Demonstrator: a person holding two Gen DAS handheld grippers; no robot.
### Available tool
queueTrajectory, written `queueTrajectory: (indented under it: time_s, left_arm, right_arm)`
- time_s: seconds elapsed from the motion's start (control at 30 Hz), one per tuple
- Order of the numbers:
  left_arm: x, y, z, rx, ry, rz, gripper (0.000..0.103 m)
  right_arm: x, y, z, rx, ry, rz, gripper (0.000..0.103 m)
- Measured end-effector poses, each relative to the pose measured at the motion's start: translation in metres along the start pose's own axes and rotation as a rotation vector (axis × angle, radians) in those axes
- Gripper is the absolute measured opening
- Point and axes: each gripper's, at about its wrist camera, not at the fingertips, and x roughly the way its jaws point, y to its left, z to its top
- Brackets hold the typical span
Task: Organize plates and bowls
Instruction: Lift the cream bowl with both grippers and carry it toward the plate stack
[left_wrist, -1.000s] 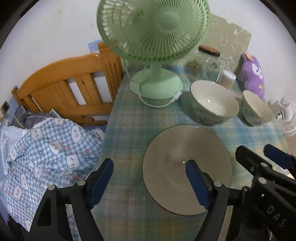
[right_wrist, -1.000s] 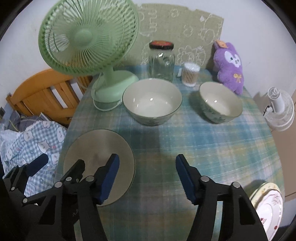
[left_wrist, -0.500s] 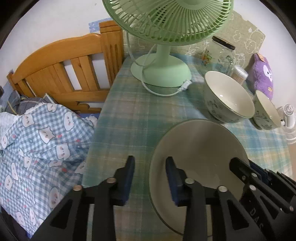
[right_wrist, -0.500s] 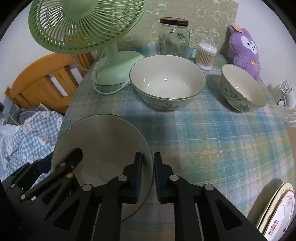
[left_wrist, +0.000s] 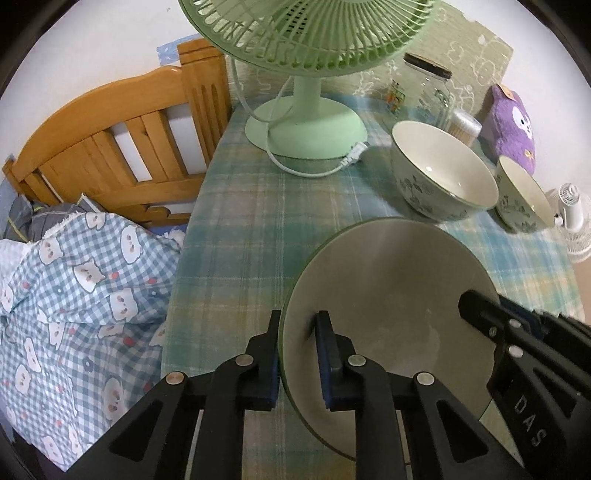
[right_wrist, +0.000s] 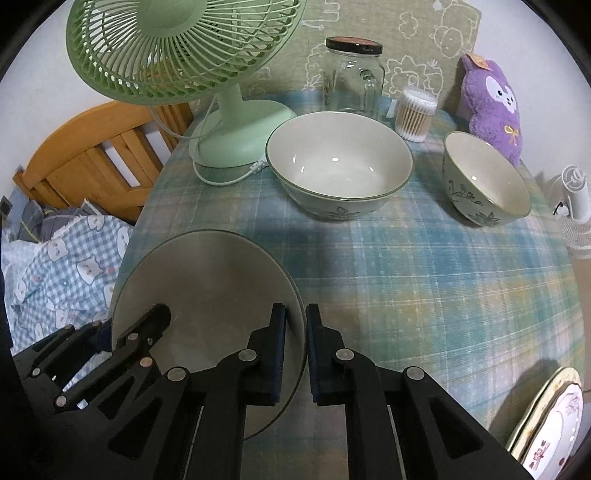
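A plain grey-green plate (left_wrist: 388, 280) lies near the front left of the checked table; it also shows in the right wrist view (right_wrist: 207, 280). My left gripper (left_wrist: 297, 354) is shut on the plate's left rim. My right gripper (right_wrist: 295, 347) is shut on its right rim and shows in the left wrist view (left_wrist: 495, 314). A large floral bowl (right_wrist: 338, 166) and a small floral bowl (right_wrist: 485, 181) stand upright behind the plate. Patterned plates (right_wrist: 550, 421) are stacked at the table's front right edge.
A green desk fan (right_wrist: 207, 74) with its cord stands at the back left. A glass jar (right_wrist: 354, 77), a cotton swab box (right_wrist: 413, 114) and a purple plush toy (right_wrist: 491, 107) line the back. A wooden bed frame (left_wrist: 122, 144) and checked bedding (left_wrist: 66, 288) lie left of the table.
Both grippers went from wide open to closed on opposite rims of the grey-green plate and moved in closer to it. The bowls have not moved.
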Motion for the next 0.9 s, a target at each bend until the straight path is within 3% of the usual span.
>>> queueTrajectory:
  time_s: [0.5,0.9]
  left_arm:
    - [-0.036,-0.035,-0.024,0.08,-0.018,-0.023,0.014]
    - [-0.082,-0.077,-0.062,0.064,-0.049,-0.021,0.014]
  right_arm:
    - [-0.046,-0.029,-0.03,0.038,-0.004,-0.045,0.014]
    - [-0.099,-0.067,-0.072,0.038,-0.021,-0.042,0.014]
